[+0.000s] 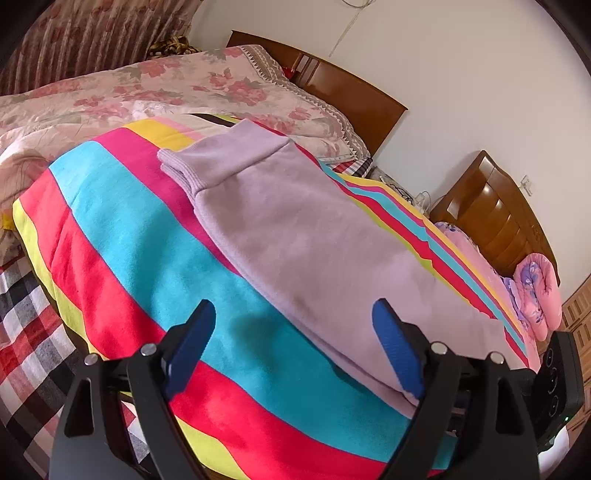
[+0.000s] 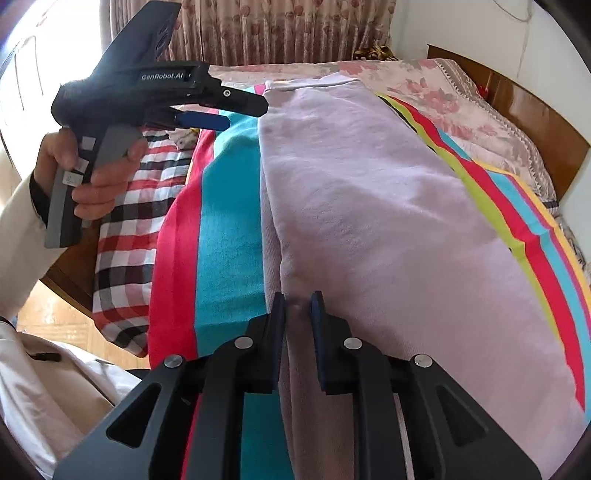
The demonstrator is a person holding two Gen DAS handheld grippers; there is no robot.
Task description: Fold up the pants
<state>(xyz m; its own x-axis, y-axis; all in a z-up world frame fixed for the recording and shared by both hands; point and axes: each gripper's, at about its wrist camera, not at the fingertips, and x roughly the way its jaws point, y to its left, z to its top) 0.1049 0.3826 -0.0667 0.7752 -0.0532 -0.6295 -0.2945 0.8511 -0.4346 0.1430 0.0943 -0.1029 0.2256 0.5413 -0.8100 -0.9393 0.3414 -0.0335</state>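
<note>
Pants (image 1: pixel 295 236) lie on striped blanket (image 1: pixel 147 258) over wooden-headboard bed (image 1: pixel 351 96).

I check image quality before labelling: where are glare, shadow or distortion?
Left wrist view: fisheye bends the headboard; soft shadow on the striped blanket between the open left tongs. Right wrist view: window glare, top left; pants evenly lit.

White walls (image 1: pixel 461 74), wooden headboard (image 1: pixel 351 92), patterned curtains (image 2: pixel 280 33), sunlit wood floor (image 2: pixel 51 314).
</note>
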